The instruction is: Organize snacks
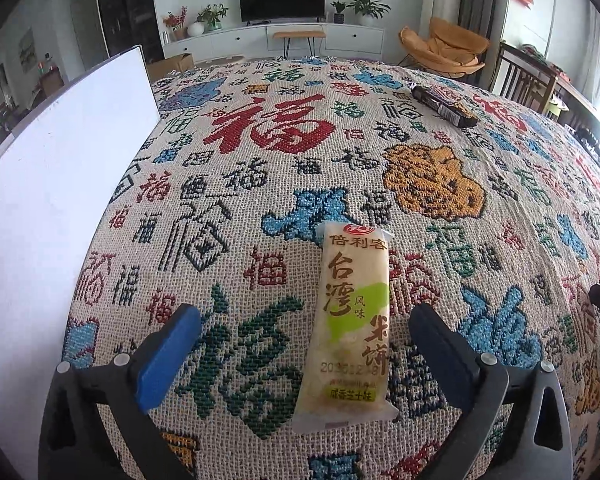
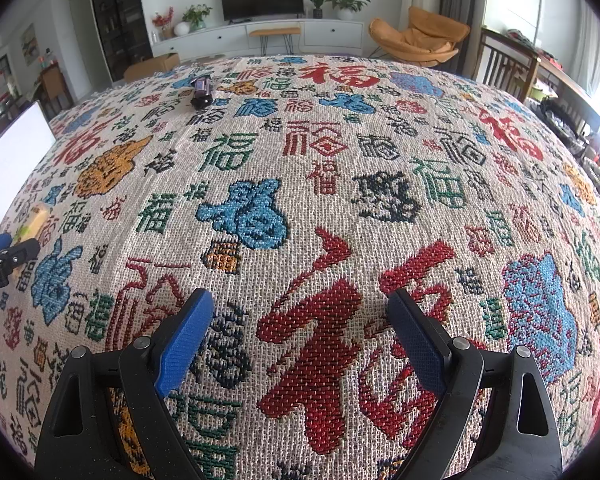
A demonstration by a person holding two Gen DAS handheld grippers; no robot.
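A pale yellow rice cracker packet (image 1: 350, 328) with green print lies flat on the patterned cloth, lengthwise between the fingers of my left gripper (image 1: 304, 316). The left gripper is open and does not touch the packet. The packet also shows at the far left of the right wrist view (image 2: 34, 220), next to the left gripper (image 2: 8, 250). A dark snack bar (image 1: 446, 106) lies far off at the back right; it shows in the right wrist view (image 2: 202, 92) at the back left. My right gripper (image 2: 300, 300) is open and empty above bare cloth.
A white box (image 1: 60, 184) stands at the left of the table, and its edge shows in the right wrist view (image 2: 10, 160). The patterned tablecloth (image 2: 320, 184) covers the whole table. Wooden chairs (image 2: 512, 68) stand beyond the right edge.
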